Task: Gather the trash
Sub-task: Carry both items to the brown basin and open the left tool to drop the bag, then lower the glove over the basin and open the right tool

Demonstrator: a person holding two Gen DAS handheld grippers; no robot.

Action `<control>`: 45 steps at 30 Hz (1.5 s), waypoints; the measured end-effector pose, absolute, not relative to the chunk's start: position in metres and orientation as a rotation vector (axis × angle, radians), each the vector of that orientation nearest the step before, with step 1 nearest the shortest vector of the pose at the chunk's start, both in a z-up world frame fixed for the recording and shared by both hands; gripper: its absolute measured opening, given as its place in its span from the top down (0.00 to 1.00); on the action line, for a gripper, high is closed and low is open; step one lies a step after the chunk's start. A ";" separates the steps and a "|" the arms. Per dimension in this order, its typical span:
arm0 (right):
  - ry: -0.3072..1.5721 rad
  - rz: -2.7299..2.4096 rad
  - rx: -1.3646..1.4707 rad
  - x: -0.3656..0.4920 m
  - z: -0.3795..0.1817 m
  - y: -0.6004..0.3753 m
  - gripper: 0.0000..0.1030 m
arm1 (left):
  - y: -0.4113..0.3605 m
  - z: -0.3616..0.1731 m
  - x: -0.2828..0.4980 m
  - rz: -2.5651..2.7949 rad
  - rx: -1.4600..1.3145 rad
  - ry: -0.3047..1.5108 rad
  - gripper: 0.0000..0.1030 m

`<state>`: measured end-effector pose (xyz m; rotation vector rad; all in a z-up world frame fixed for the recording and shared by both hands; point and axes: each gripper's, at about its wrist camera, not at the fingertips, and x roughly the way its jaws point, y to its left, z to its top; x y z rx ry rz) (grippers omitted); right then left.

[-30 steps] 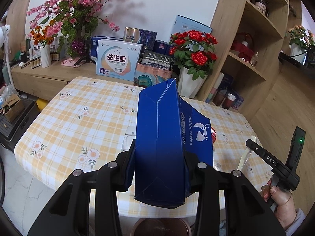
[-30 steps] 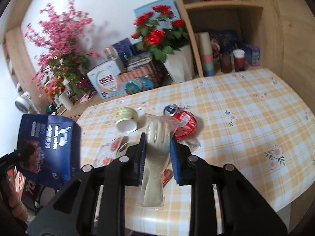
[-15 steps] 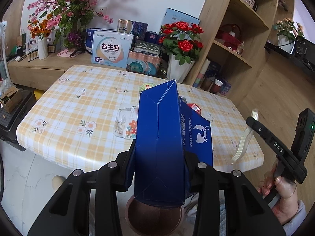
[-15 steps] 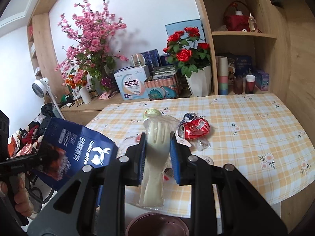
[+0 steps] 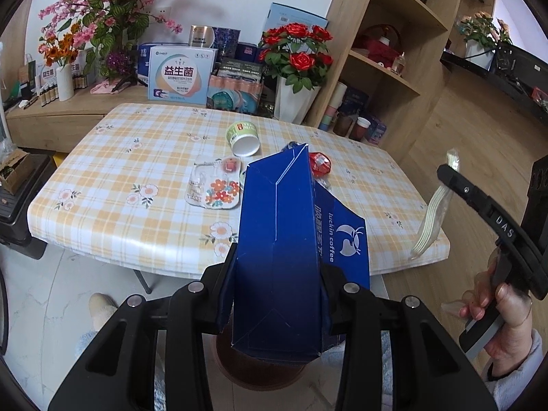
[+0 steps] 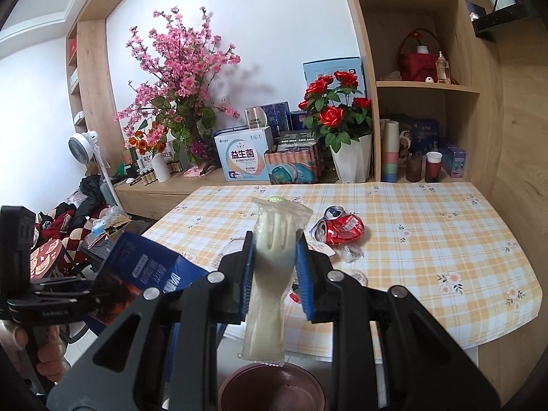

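Note:
My left gripper (image 5: 275, 284) is shut on a blue Luckin Coffee paper bag (image 5: 281, 250), held off the table's near edge above a dark red bin (image 5: 260, 373). My right gripper (image 6: 274, 267) is shut on a plastic-wrapped pale fork (image 6: 270, 274), which hangs over the same bin (image 6: 270, 390). The fork also shows at the right of the left wrist view (image 5: 433, 212). On the checked tablecloth lie a crushed red can (image 6: 342, 231), a green-lidded cup (image 5: 242, 137) and a flowered wrapper (image 5: 215, 188).
The table (image 5: 113, 167) stands before a wooden sideboard with boxes (image 5: 179, 72), pink blossoms (image 5: 102, 10) and red roses (image 5: 296, 54). Shelves (image 6: 424, 85) rise at the right. A fan (image 6: 82, 149) and clutter stand at the left.
Both grippers have pulled back from the table and risen, so the table looks farther away. The bin now lies below both held items. Both grips are unchanged.

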<state>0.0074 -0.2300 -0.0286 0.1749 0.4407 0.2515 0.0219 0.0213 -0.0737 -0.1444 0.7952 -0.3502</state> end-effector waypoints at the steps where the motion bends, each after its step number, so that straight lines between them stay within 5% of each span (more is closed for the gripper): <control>1: 0.439 0.250 0.178 0.005 -0.029 -0.232 0.75 | 0.019 -0.076 0.022 -0.353 -0.140 0.802 0.63; 23: 0.523 0.241 0.258 0.029 -0.075 -0.250 0.75 | -0.035 -0.139 0.045 -0.471 -0.023 0.987 0.63; 27: 0.527 0.243 0.255 0.029 -0.076 -0.247 0.75 | -0.042 -0.139 0.041 -0.485 0.049 0.938 0.33; 33: 0.532 0.253 0.244 0.028 -0.075 -0.243 0.75 | -0.019 -0.110 0.040 -0.403 0.026 0.798 0.11; 45: 0.550 0.298 0.194 0.026 -0.071 -0.224 0.75 | 0.055 -0.049 0.038 -0.142 -0.053 0.567 0.06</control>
